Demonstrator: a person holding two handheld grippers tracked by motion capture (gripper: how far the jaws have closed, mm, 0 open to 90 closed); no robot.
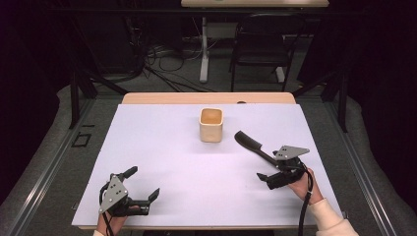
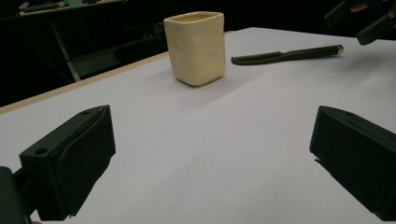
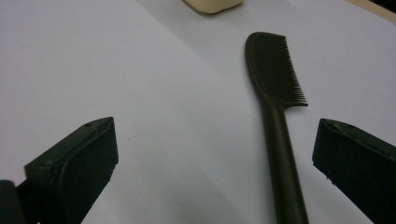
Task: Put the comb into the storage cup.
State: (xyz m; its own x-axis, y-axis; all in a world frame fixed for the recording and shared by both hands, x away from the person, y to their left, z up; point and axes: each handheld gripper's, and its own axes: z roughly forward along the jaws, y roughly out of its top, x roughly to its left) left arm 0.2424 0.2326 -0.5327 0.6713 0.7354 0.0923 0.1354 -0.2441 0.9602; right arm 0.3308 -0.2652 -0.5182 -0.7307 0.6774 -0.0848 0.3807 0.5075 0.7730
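A cream square cup stands upright at the far middle of the white table. A black comb lies flat to its right, teeth end toward the cup. My right gripper is open and low over the comb's handle. In the right gripper view the comb runs between the jaws, nearer the right one, with the gripper touching nothing. My left gripper is open at the near left with nothing in it. Its own view faces the cup and comb over the gripper.
The table's wooden far edge shows beyond the white sheet. Behind it on the floor are a black chair, a white desk leg and loose cables. Dark frame posts flank the table.
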